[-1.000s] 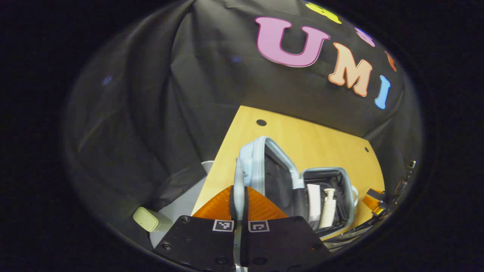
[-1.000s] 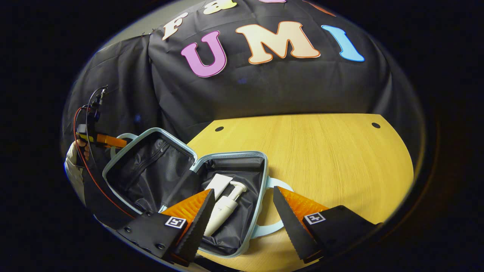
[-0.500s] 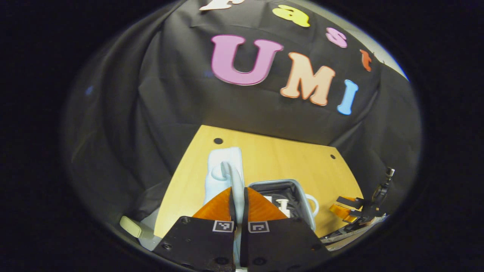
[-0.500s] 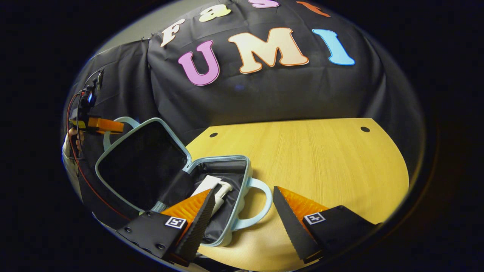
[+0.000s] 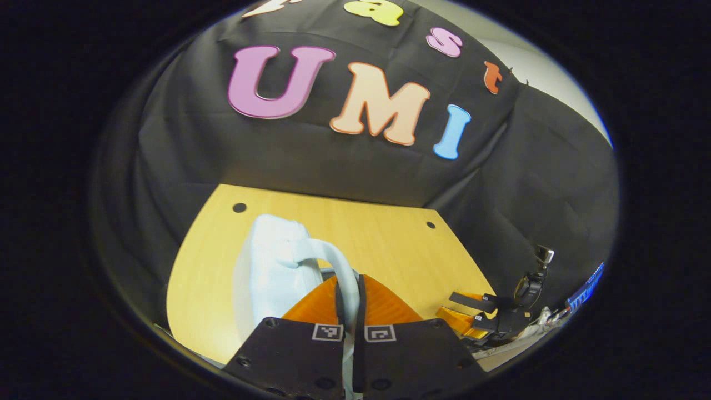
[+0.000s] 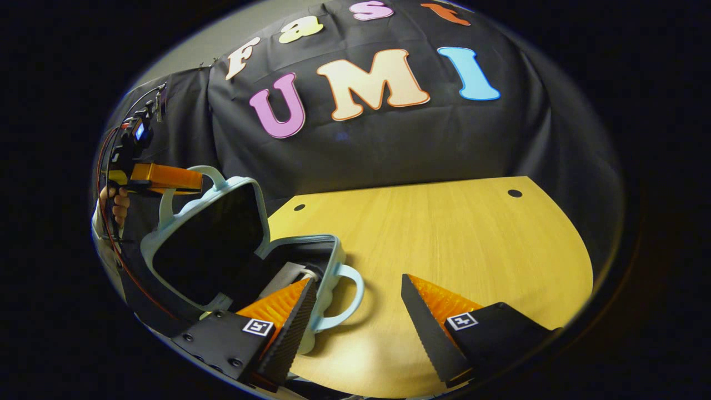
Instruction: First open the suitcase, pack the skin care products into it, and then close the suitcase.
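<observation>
Left gripper [image 5: 349,294] clamped on the lid handle [image 5: 339,266] of the pale blue suitcase [image 6: 244,244]. Over the last second the lid [image 6: 208,239] has swung from laid-open to past upright — in the left gripper view its outer shell now faces the camera and the products inside, visible a second ago, are hidden. Right gripper [image 6: 355,311] hangs with fingers spread, holding nothing, just beside the base handle [image 6: 347,294]. Base rests on the wooden table [image 6: 444,233]. Judgement: packing done, closing under way — lid not yet seated.
</observation>
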A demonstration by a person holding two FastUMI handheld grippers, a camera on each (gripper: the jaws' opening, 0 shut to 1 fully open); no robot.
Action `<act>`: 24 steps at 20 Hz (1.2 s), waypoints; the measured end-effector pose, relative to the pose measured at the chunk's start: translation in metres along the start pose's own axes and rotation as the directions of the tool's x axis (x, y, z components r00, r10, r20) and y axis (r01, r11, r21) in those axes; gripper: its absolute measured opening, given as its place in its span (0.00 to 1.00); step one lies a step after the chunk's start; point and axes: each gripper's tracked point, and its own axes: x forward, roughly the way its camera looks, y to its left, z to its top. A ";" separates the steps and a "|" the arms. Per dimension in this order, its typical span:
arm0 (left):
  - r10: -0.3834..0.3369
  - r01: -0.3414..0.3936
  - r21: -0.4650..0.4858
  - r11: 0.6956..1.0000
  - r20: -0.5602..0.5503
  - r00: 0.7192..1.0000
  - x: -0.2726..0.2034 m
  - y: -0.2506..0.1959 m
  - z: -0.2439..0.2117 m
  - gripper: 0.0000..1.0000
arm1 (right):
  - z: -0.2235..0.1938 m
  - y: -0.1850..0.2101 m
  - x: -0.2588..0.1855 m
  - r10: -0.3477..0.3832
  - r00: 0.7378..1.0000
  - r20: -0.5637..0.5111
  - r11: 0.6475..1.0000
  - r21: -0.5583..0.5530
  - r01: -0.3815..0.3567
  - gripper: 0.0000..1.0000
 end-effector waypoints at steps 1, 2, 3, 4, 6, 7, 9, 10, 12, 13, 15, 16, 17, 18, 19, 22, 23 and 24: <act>-0.010 0.010 0.014 1.000 -0.012 1.000 0.007 -0.009 -0.004 0.00 | 0.002 -0.006 -0.002 -0.009 1.000 0.005 1.000 0.006 0.009 0.97; -0.016 0.017 0.030 0.999 -0.036 0.999 0.018 -0.015 -0.012 0.00 | 0.003 -0.012 -0.006 -0.018 1.000 0.008 1.000 0.009 0.018 0.97; -0.022 0.024 0.038 0.999 -0.047 0.999 0.026 -0.021 -0.017 0.00 | 0.004 -0.020 -0.008 -0.028 1.000 0.012 1.000 0.012 0.027 0.97; -0.021 0.023 0.042 0.999 -0.056 0.998 0.033 -0.027 -0.024 0.00 | 0.003 -0.026 -0.011 -0.037 0.999 0.014 0.999 0.017 0.037 0.97; -0.020 0.023 0.048 0.999 -0.076 0.997 0.047 -0.037 -0.038 0.00 | 0.003 -0.039 -0.016 -0.055 0.998 0.016 0.998 0.029 0.055 0.97; -0.021 0.027 0.056 0.998 -0.099 0.995 0.053 -0.043 -0.046 0.00 | 0.004 -0.046 -0.019 -0.063 0.998 0.017 0.997 0.034 0.063 0.97; -0.014 0.024 0.076 0.997 -0.131 0.991 0.072 -0.054 -0.064 0.00 | 0.002 -0.056 -0.025 -0.075 0.997 0.017 0.996 0.041 0.074 0.97; -0.011 0.025 0.090 0.996 -0.158 0.987 0.079 -0.057 -0.076 0.01 | 0.001 -0.061 -0.028 -0.082 0.997 0.017 0.996 0.041 0.081 0.97; 0.005 0.018 0.115 0.993 -0.199 0.980 0.094 -0.062 -0.099 0.02 | 0.001 -0.070 -0.034 -0.093 0.996 0.016 0.995 0.043 0.092 0.97; 0.015 0.013 0.126 0.992 -0.219 0.976 0.101 -0.065 -0.110 0.05 | 0.000 -0.075 -0.037 -0.099 0.995 0.016 0.994 0.045 0.098 0.97; 0.034 -0.001 0.133 0.991 -0.249 0.968 0.112 -0.069 -0.132 0.02 | -0.002 -0.085 -0.042 -0.112 0.994 0.014 0.992 0.052 0.111 0.97; 0.043 -0.010 0.134 0.991 -0.244 0.969 0.120 -0.069 -0.137 0.02 | -0.003 -0.089 -0.045 -0.117 0.993 0.012 0.992 0.054 0.117 0.97; 0.054 -0.018 0.140 0.990 -0.255 0.965 0.124 -0.070 -0.145 0.02 | -0.003 -0.094 -0.048 -0.123 0.992 0.011 0.991 0.054 0.122 0.97; 0.066 -0.029 0.142 0.989 -0.260 0.963 0.129 -0.071 -0.152 0.05 | -0.004 -0.098 -0.050 -0.130 0.992 0.010 0.990 0.055 0.129 0.97; 0.075 -0.039 0.142 0.989 -0.259 0.963 0.135 -0.069 -0.157 0.02 | -0.004 -0.103 -0.052 -0.135 0.991 0.008 0.989 0.058 0.134 0.97; 0.101 -0.060 0.140 0.988 -0.300 0.949 0.147 -0.067 -0.182 0.03 | -0.007 -0.116 -0.061 -0.149 0.989 0.003 0.987 0.062 0.149 0.97; 0.105 -0.062 0.147 0.987 -0.303 0.947 0.151 -0.068 -0.186 0.03 | -0.007 -0.121 -0.063 -0.154 0.988 0.002 0.987 0.057 0.153 0.97; 0.115 -0.072 0.152 0.986 -0.301 0.947 0.154 -0.066 -0.189 0.04 | -0.006 -0.124 -0.066 -0.156 0.988 0.004 0.986 0.053 0.156 0.97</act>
